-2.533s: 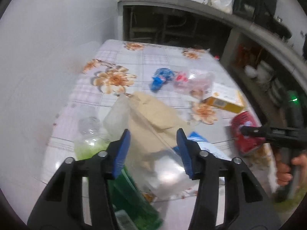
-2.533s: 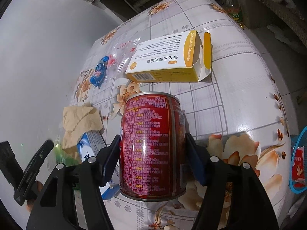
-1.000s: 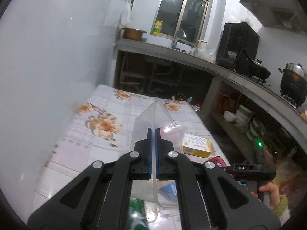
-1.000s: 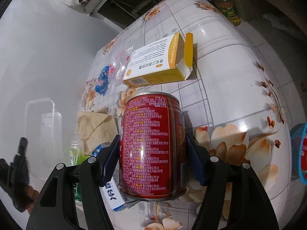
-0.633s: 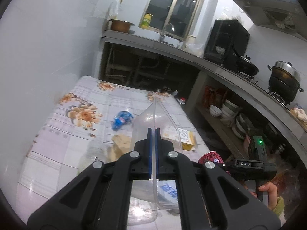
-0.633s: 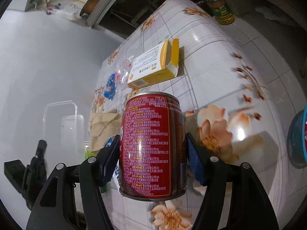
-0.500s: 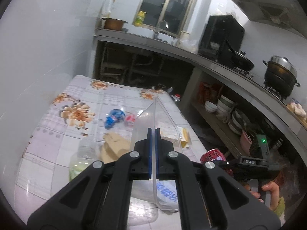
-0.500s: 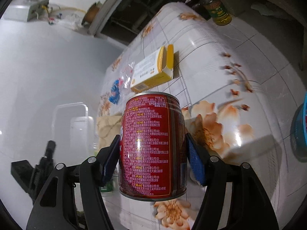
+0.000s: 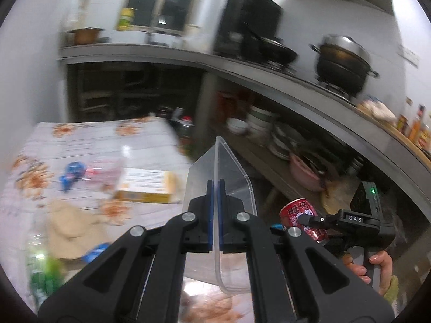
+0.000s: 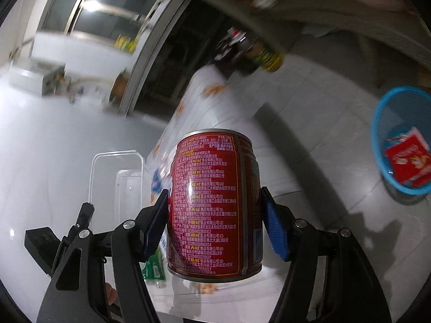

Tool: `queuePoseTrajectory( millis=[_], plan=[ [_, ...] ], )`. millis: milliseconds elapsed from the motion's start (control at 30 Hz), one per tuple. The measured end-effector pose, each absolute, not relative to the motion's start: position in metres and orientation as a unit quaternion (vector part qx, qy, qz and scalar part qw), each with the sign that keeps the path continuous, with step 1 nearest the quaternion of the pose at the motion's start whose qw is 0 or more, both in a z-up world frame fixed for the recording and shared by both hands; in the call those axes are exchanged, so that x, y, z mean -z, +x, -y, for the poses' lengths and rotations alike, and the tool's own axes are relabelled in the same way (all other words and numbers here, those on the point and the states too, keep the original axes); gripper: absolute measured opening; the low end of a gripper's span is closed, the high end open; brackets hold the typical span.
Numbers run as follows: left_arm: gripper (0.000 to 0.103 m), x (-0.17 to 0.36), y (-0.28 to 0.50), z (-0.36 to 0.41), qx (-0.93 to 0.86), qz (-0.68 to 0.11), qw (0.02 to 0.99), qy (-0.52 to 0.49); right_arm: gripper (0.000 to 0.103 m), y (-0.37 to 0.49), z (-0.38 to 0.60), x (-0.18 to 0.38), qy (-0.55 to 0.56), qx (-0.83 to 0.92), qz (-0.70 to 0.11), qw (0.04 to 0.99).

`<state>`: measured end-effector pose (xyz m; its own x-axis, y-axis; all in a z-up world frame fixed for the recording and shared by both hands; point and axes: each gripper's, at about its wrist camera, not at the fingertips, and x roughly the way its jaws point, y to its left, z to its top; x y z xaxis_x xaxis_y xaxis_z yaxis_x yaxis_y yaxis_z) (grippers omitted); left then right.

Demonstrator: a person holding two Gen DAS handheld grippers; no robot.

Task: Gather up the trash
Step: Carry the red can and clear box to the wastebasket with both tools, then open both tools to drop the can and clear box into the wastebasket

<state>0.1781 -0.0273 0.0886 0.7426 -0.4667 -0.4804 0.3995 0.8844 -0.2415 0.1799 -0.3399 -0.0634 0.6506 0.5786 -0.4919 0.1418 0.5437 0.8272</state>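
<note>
Inspector A: Left claw (image 9: 214, 212) pressed together on the rim of a clear plastic container (image 9: 231, 177), lifted beside the floral table (image 9: 150, 145). A yellow-and-white carton (image 9: 146, 185) lies on the table.

Inspector B: Right claw (image 10: 212, 223) clamped on an upright red drink can (image 10: 214, 202), pads against its sides. A blue waste basket (image 10: 377, 134) stands on the floor at far right, red wrapper (image 10: 406, 161) inside, edge cut off. Table litter is blurred.
</note>
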Motion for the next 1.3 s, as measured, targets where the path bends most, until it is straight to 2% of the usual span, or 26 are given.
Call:
queuePoseTrajectory(
  millis=[333, 667, 867, 933, 967, 1000, 1033, 1300],
  plan=[
    [0.001, -0.049, 0.224, 0.206, 0.338, -0.359, 0.87, 0.028, 0.064, 0.116, 0.464, 0.136, 0.54, 0.025, -0.362, 0.76],
    [0.001, 0.095, 0.271, 0.36, 0.316, -0.508, 0.792, 0.123, 0.064, 0.12, 0.525, 0.268, 0.611, 0.125, -0.401, 0.671],
    [0.002, 0.157, 0.292, 0.41, 0.307, -0.54, 0.772, 0.137, 0.064, 0.144, 0.547, 0.321, 0.622, 0.145, -0.419, 0.645],
    [0.018, 0.168, 0.296, 0.422, 0.309, -0.552, 0.762, 0.137, 0.064, 0.15, 0.554, 0.335, 0.627, 0.158, -0.425, 0.634],
    [0.032, 0.169, 0.297, 0.424, 0.307, -0.553, 0.763, 0.132, 0.065, 0.154, 0.556, 0.342, 0.627, 0.159, -0.426, 0.632],
    [0.039, 0.167, 0.298, 0.423, 0.306, -0.548, 0.769, 0.119, 0.065, 0.157, 0.557, 0.348, 0.627, 0.16, -0.427, 0.632],
    [0.043, 0.162, 0.298, 0.421, 0.308, -0.544, 0.773, 0.11, 0.066, 0.159, 0.558, 0.353, 0.627, 0.164, -0.428, 0.63],
    [0.046, 0.101, 0.29, 0.397, 0.346, -0.506, 0.786, 0.083, 0.066, 0.157, 0.555, 0.356, 0.617, 0.171, -0.429, 0.637]
  ],
)
